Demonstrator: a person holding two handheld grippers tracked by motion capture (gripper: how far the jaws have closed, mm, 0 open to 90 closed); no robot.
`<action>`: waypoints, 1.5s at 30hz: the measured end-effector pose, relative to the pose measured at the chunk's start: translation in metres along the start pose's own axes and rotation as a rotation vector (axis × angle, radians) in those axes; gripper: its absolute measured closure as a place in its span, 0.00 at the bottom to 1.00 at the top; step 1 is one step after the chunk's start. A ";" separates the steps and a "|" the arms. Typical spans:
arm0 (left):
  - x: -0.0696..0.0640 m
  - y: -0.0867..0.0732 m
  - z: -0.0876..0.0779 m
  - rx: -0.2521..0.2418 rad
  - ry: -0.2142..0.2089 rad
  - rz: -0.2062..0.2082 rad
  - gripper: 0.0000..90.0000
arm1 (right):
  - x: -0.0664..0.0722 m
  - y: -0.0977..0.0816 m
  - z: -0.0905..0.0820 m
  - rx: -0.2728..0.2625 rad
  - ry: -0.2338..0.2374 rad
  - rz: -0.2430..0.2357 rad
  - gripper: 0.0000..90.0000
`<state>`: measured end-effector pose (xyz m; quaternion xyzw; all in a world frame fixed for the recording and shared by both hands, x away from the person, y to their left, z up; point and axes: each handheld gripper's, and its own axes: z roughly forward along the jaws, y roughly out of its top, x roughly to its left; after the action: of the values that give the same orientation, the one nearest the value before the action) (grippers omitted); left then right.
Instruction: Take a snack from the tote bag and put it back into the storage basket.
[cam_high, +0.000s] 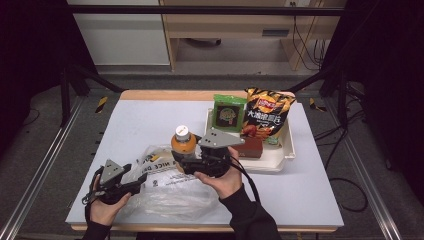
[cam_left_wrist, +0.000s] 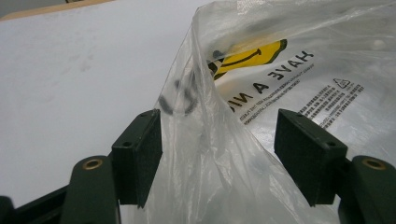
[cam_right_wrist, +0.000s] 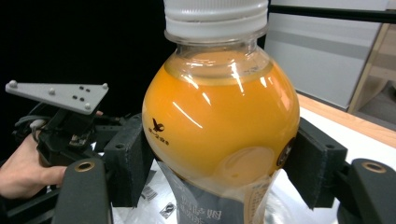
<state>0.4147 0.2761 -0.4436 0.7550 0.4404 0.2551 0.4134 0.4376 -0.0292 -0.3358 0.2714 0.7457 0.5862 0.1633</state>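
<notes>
- Nearest you in the high view, your left gripper (cam_high: 140, 184) sits at about seven o'clock on the table (cam_high: 150, 115), its jaws apart with a fold of the clear plastic bag (cam_high: 165, 187) rising between them; in the left gripper view the left pad (cam_left_wrist: 140, 156) looks to brush the film, though you cannot be sure it pinches.
- Your right gripper (cam_high: 181, 164) clamps the orange drink bottle (cam_high: 183, 143) by its belly, upright, both pads pressed against it in the right gripper view.
- That bottle hangs near the table's centre, just over the bag's mouth edge, so it is picked up but not yet bagged.
- Left for you, by my reading: lower it into the bag.
- At about two o'clock the white tray (cam_high: 280, 152) holds a chips packet (cam_high: 265, 115), a green packet (cam_high: 229, 113) and a brown block (cam_high: 250, 146), all unpacked.
</notes>
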 end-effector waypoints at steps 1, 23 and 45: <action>0.000 0.000 0.000 0.000 0.000 0.000 0.35 | -0.002 0.002 -0.002 -0.002 -0.006 0.004 0.34; 0.000 0.003 -0.004 -0.026 0.001 -0.005 0.35 | -0.052 0.006 -0.054 -0.011 -0.166 0.014 0.35; 0.005 0.021 -0.026 -0.108 -0.012 -0.031 0.29 | -0.098 -0.028 -0.114 -0.022 -0.314 0.080 0.34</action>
<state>0.4073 0.2848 -0.4119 0.7261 0.4354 0.2675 0.4601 0.4461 -0.1823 -0.3407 0.3872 0.6933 0.5506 0.2573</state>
